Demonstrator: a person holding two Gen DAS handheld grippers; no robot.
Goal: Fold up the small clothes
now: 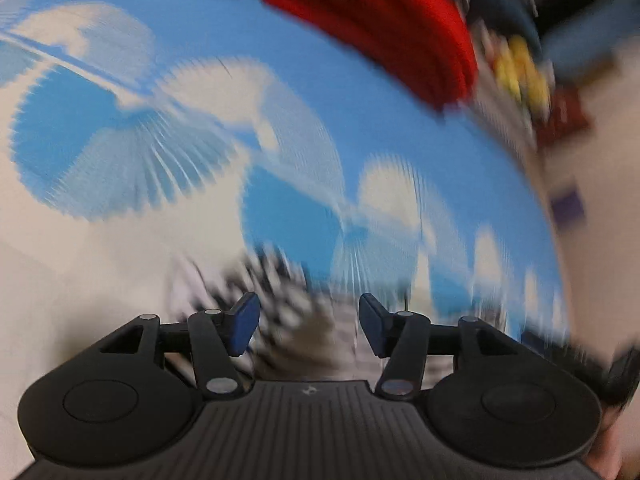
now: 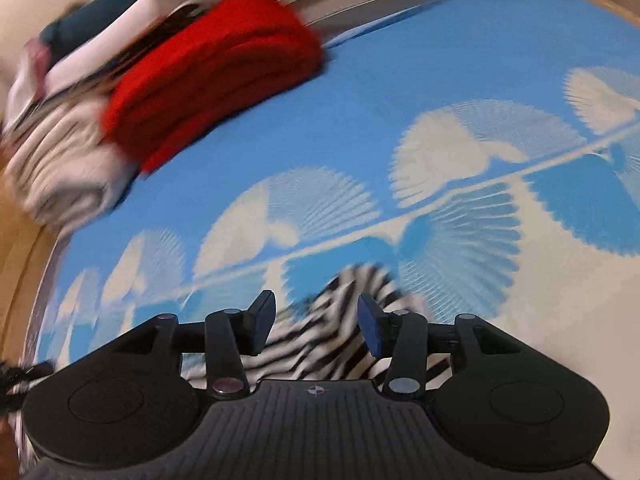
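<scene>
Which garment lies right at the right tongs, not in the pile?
The zebra-striped garment, lying crumpled between the open right tongs. The red folded garment and the white one sit stacked far off.

Left gripper (image 1: pixel 308 328), right gripper (image 2: pixel 316 324): black ribbed bodies, blue pads (silver pivot screws).

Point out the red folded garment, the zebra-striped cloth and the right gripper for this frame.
red folded garment (image 2: pixel 216 80): right wrist view, middle of its top face.
zebra-striped cloth (image 2: pixel 316 344): right wrist view, the bunched part between the fingers.
right gripper (image 2: pixel 316 320): right wrist view, midway between its open fingertips.
</scene>
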